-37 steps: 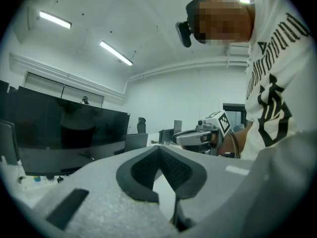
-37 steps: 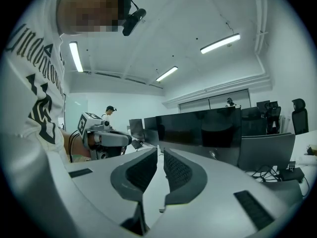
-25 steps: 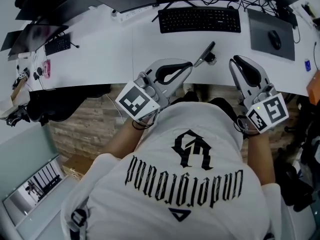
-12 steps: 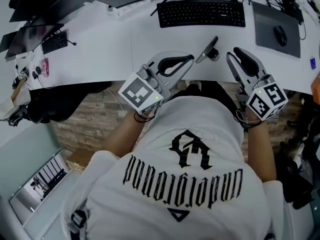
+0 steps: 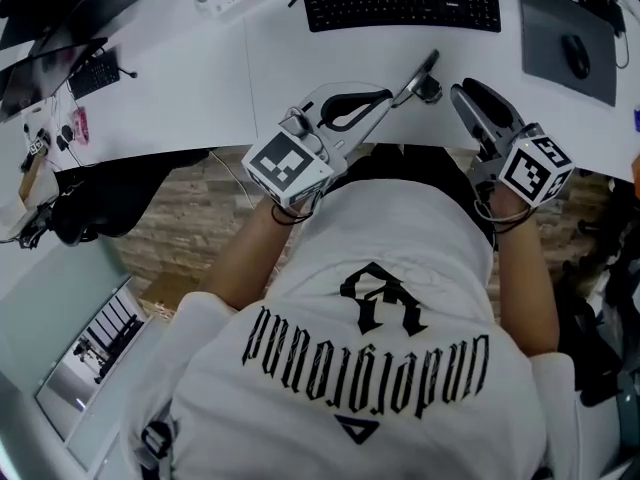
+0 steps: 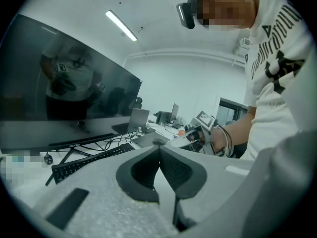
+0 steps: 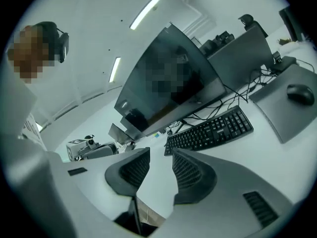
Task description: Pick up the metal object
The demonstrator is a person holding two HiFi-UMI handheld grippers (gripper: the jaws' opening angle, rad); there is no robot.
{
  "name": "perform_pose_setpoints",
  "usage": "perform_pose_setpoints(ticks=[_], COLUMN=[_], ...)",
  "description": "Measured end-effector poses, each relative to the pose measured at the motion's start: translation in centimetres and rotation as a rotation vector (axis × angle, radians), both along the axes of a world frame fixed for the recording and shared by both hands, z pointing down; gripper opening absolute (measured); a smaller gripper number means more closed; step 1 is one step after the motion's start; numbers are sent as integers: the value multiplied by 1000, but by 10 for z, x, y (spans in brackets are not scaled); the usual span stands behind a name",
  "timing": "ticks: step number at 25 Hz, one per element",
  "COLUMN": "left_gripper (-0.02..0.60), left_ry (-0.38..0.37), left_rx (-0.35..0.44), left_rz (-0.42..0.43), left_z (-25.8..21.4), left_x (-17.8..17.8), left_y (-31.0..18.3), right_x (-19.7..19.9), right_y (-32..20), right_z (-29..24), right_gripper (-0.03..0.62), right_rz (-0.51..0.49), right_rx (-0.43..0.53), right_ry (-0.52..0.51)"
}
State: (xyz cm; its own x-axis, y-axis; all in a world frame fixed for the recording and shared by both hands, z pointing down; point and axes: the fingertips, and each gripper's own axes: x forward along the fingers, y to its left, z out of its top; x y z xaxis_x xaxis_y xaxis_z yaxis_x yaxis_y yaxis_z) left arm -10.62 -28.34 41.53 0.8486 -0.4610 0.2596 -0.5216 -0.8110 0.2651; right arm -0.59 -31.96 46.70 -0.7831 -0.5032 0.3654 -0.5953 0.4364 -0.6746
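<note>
While the 2 grippers hover at the desk's [image 5: 200,78] near edge, the left gripper [image 5: 383,104] is clamped together and empty. The right gripper's [image 5: 466,96] jaws are opening with nothing between them, probably readying a grasp. The metal object [image 5: 421,76] lies untouched on the desk between their tips, before the keyboard [image 5: 400,3].

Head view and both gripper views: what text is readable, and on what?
"underground": blackletter print on the shirt, seen upside down.
Emblem above it: letters unclear.
Brand mark on the monitor, lower edge: too small to read.
Keyboard keys: too small to read.
</note>
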Motion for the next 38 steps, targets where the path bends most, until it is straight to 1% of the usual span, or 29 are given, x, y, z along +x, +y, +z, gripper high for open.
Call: perform_pose_setpoints(ticks=[3,6,10,13,16,17,19,20,22,25,29,38], left_gripper=[15,15,15,15,15,14,15,15,15,15,15,14], left_ry=[0,-10,-17,-24,-25,-26,-27,-27,-26,-32,-33,-37], left_rx=[-39,-58,-93,-113,-133,-140,-155,-164,-181,-195,-206,-233], left_rz=[4,8,28,46,53,53,57,61,70,77,66,51], left_z=[18,37,60,76,91,96,105,110,117,125,131,141], left_x=[3,7,18,22,22,22,22,23,26,28,29,35], left_y=[-4,-12,-15,-20,-24,-25,-26,-25,-24,-25,-26,-14], right_x=[4,9,25,27,28,26,17,13,9,8,1,0], right_y=[0,-4,-1,4,17,18,15,16,21,27,21,20], right_z=[26,55,90,118,147,154,162,167,178,193,200,211], right_gripper=[115,121,123,124,129,129,129,129,129,129,129,126], right_rz=[23,48,155,182,236,238,207,201,208,234,213,215], right_rx=[-76,-142,-283,-361,-489,-504,-482,-491,-540,-607,-593,-618], right_ry=[-4,-18,-102,-93,-69,-70,-97,-113,-134,-117,-151,-161])
